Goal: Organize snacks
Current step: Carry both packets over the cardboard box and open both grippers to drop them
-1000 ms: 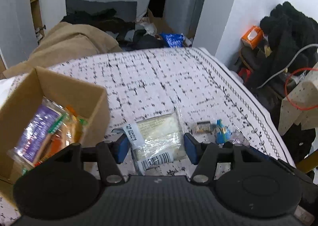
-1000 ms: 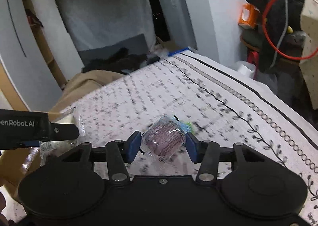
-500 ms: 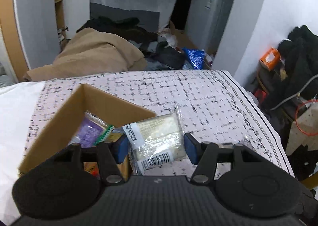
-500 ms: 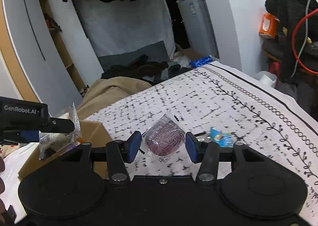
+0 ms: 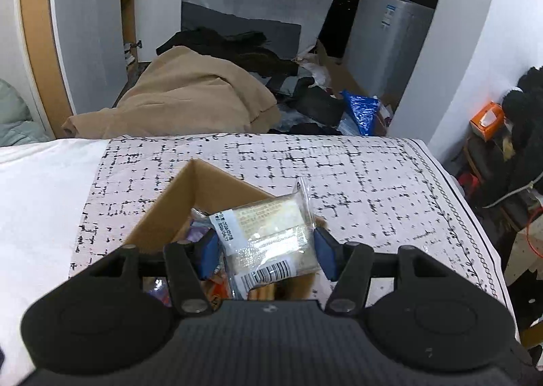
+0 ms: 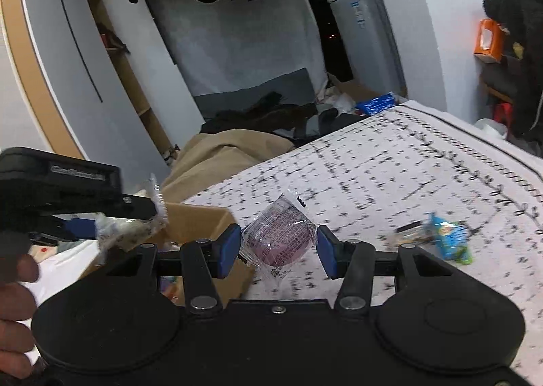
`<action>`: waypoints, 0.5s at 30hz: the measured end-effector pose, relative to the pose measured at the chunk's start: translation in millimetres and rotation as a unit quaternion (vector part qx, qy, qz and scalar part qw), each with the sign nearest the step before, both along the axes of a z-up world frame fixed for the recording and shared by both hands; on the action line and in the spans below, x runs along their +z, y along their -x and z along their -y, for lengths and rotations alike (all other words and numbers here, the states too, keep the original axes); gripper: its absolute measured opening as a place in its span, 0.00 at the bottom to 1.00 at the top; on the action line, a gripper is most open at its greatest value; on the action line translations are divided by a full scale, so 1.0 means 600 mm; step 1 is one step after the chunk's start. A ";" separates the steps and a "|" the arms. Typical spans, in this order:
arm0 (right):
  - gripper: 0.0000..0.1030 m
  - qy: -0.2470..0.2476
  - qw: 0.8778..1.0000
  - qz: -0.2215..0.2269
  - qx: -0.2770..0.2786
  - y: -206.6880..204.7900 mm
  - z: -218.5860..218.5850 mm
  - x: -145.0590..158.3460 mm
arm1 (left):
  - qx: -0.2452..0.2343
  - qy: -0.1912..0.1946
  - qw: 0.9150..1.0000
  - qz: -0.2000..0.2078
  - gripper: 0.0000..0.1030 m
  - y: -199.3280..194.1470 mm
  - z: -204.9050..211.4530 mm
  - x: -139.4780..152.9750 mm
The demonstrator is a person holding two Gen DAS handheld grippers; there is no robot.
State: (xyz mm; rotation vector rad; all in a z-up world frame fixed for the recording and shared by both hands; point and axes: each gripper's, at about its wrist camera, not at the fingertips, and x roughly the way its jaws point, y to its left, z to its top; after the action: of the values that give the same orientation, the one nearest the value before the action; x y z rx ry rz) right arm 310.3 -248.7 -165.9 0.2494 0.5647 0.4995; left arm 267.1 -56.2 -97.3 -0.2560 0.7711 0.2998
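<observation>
We hold left gripper (image 5: 264,246) clamped on clear cracker pack (image 5: 271,236) above cardboard box (image 5: 190,196); right gripper (image 6: 278,250) clamps purple snack (image 6: 278,238), seemingly beside box. Release low, centred.

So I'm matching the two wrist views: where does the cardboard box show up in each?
Left wrist: cardboard box sits low centre, under the left gripper and its clear cracker packet.
Right wrist: the box is lower left, behind the right gripper.
Shared landmark: the grey fridge.
</observation>
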 end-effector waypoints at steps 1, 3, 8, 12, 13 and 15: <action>0.46 -0.001 1.000 0.001 0.003 0.001 -0.006 0.001 | 0.003 0.002 1.000 0.000 0.56 -0.002 -0.005 -0.003; 0.46 -0.001 1.000 0.004 0.008 0.002 -0.018 0.002 | 0.010 0.003 1.000 -0.004 0.56 -0.008 -0.018 -0.009; 0.46 0.002 1.000 -0.001 0.018 -0.001 -0.035 0.001 | 0.040 0.009 0.999 -0.009 0.56 -0.019 -0.051 -0.027; 0.46 -0.033 0.999 -0.029 0.022 -0.006 -0.032 0.004 | 0.060 0.032 0.998 -0.010 0.56 -0.026 -0.073 -0.039; 0.46 -0.030 0.999 -0.027 0.021 -0.006 -0.035 0.007 | 0.062 0.037 0.997 -0.006 0.56 -0.027 -0.078 -0.039; 0.46 -0.035 0.999 -0.029 0.026 -0.007 -0.038 0.011 | 0.066 0.040 0.997 0.006 0.58 -0.026 -0.082 -0.034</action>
State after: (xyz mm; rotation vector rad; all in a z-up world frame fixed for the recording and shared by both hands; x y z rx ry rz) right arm 314.7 -225.7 -159.6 0.3173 0.6126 0.5635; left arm 282.8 -7.1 -117.8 -0.3861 0.7557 0.3925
